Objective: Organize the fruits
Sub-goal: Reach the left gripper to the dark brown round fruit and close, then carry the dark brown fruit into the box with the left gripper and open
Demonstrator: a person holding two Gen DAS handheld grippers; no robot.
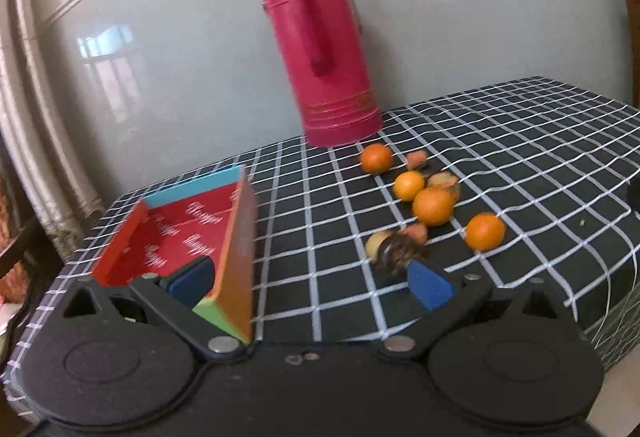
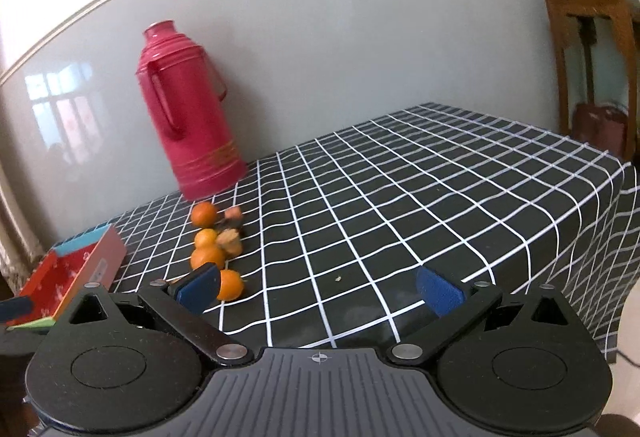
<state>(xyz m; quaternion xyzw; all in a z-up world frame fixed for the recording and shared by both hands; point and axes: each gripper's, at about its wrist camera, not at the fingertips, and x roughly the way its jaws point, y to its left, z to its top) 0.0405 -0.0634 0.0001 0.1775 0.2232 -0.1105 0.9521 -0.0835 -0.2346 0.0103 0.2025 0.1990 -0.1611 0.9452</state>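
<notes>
Several oranges (image 1: 433, 205) lie in a loose cluster on the checked tablecloth (image 1: 520, 141), mixed with brownish fruits (image 1: 394, 249) and small pinkish pieces (image 1: 417, 158). A shallow red box (image 1: 180, 233) with colourful walls sits at the table's left end. My left gripper (image 1: 311, 283) is open; its left pad is inside the box and the box's right wall stands between the jaws, ungripped. My right gripper (image 2: 320, 291) hangs open over bare cloth, the nearest orange (image 2: 230, 285) just beside its left pad. The red box (image 2: 72, 273) shows at the far left there.
A tall red thermos (image 1: 324, 49) stands against the wall behind the fruit, also the thermos (image 2: 188, 109) in the right wrist view. A wooden stand (image 2: 592, 57) is past the table's right edge. The cloth drops off at the front and right.
</notes>
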